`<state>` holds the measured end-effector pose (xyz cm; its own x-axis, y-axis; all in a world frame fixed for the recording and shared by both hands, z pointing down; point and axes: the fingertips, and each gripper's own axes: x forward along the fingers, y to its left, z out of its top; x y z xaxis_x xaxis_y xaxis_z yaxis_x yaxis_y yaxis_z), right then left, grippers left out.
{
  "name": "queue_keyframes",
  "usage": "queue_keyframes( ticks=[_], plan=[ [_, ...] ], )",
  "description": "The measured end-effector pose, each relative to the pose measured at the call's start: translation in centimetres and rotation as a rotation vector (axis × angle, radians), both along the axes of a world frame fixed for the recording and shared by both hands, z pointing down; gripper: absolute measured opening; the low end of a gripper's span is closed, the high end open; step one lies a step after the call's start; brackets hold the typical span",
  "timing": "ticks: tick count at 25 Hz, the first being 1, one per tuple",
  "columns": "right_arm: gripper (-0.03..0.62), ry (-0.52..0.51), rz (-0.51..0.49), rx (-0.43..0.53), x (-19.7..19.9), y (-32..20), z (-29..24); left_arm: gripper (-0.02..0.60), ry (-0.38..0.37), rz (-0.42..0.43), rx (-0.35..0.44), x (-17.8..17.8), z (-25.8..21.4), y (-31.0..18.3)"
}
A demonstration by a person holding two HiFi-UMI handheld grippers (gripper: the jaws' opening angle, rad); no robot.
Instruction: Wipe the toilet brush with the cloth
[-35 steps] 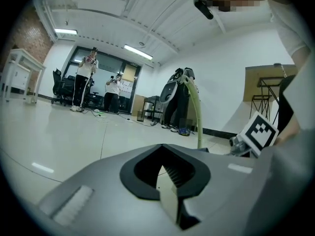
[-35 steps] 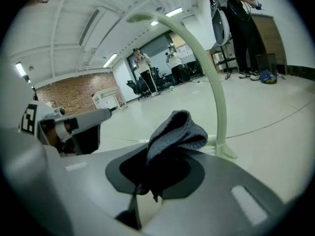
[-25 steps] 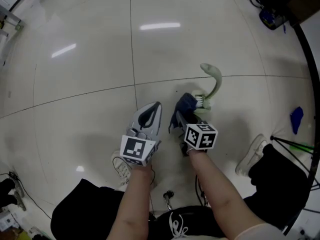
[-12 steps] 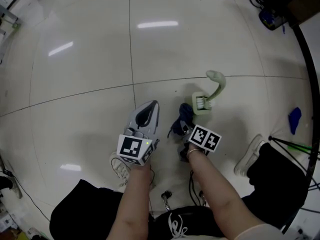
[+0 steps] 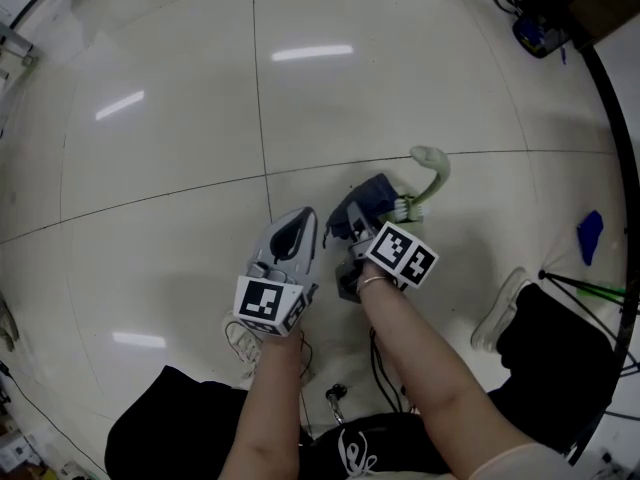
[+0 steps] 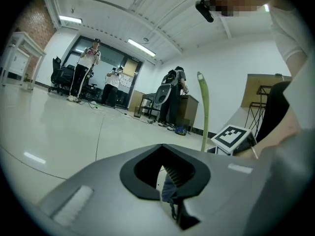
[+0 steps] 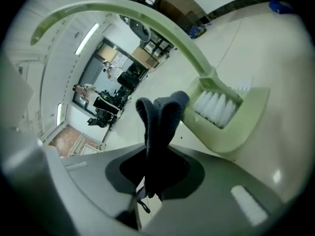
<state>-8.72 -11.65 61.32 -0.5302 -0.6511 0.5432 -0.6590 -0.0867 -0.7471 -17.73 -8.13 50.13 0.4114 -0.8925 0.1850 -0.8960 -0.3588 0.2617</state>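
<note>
Behind the cloth (image 5: pixel 365 200), toilet brush (image 5: pixel 432 158) partly hidden.

The head view looks from high up, almost straight down at the floor (image 5: pixel 150 118), over both arms. The left gripper view sits right behind the left gripper (image 5: pixel 305 218), low down, and looks flat across the room to the far wall (image 6: pixel 231 68). The right gripper view sits right behind the right gripper (image 5: pixel 355 226). It is tipped over and very close to the toilet brush (image 7: pixel 221 107) and the cloth (image 7: pixel 157 117). All three views show the toilet brush. The head view and the left gripper view both show the right gripper's marker cube (image 6: pixel 232 136).
</note>
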Motion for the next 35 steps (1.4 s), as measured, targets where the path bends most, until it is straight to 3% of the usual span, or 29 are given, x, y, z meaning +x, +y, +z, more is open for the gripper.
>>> queue_keyframes(
  ticks=[6,15,20,23,26,29,32,35],
  plan=[
    [0.071,0.018,0.037,-0.093,1.6,2.7,3.5,0.006,0.003,0.005,-0.011,0.0,0.8,0.0],
    [0.071,0.056,-0.093,-0.108,2.2,6.7,3.9,0.006,0.009,-0.003,0.0,1.1,-0.4,-0.1],
    [0.072,0.139,-0.205,0.03,5.2,7.8,0.6,0.006,0.005,-0.025,0.061,3.3,-3.3,-0.2],
    [0.071,0.262,-0.239,0.177,8.7,6.7,-2.5,0.006,0.056,-0.067,0.142,3.7,-7.7,-1.3],
    [0.072,0.358,-0.222,0.263,12.4,5.1,-5.6,0.006,0.093,-0.095,0.242,4.0,-13.9,-3.0],
    [0.072,0.373,-0.157,0.319,15.2,2.7,-9.4,0.006,0.086,-0.063,0.305,5.1,-19.4,-4.7],
    [0.072,0.362,-0.131,0.454,15.4,-0.7,-15.5,0.006,0.056,0.007,0.277,7.0,-21.6,-6.1],
    [0.072,0.361,-0.17,0.649,13.3,-2.9,-23.5,0.006,0.042,0.046,0.212,7.9,-21.4,-6.5]
  ],
)
